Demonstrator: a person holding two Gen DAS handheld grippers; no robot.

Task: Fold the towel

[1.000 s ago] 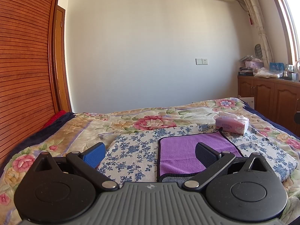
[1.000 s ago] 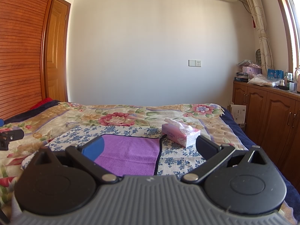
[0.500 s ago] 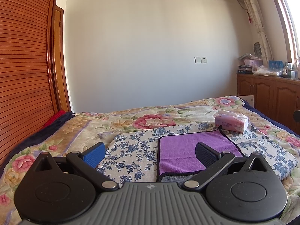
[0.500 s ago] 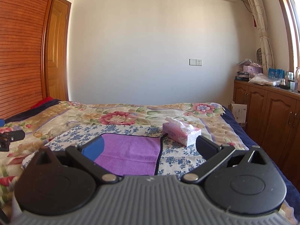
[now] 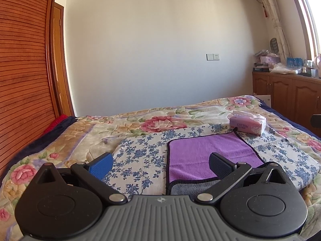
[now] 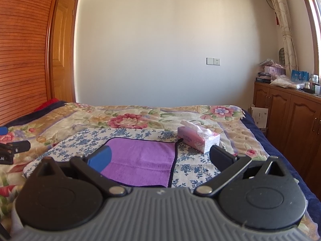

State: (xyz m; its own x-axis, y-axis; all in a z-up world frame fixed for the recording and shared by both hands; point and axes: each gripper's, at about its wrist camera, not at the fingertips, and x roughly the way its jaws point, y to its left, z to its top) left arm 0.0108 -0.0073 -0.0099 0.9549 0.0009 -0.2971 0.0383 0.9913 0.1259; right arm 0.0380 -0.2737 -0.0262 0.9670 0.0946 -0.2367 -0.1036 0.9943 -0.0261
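A purple towel point(image 5: 202, 152) with dark trim lies flat on a blue-flowered cloth point(image 5: 144, 152) on the bed; its near edge is turned over and shows grey. It also shows in the right wrist view point(image 6: 144, 160). My left gripper point(image 5: 160, 165) is open and empty, held above the towel's near left part. My right gripper point(image 6: 160, 156) is open and empty, held above the towel's near right part. The towel's near edge is hidden behind the gripper body in the right wrist view.
A pink tissue box point(image 5: 247, 124) stands just beyond the towel's far right corner, also in the right wrist view point(image 6: 198, 138). The floral bedspread point(image 5: 160, 120) covers the bed. Wooden cabinets point(image 6: 291, 116) stand right, a slatted wardrobe point(image 5: 22, 90) left.
Both views have tilted up a little, so the bed sits slightly lower in frame. The towel and tissue box have not moved. Both grippers stay open.
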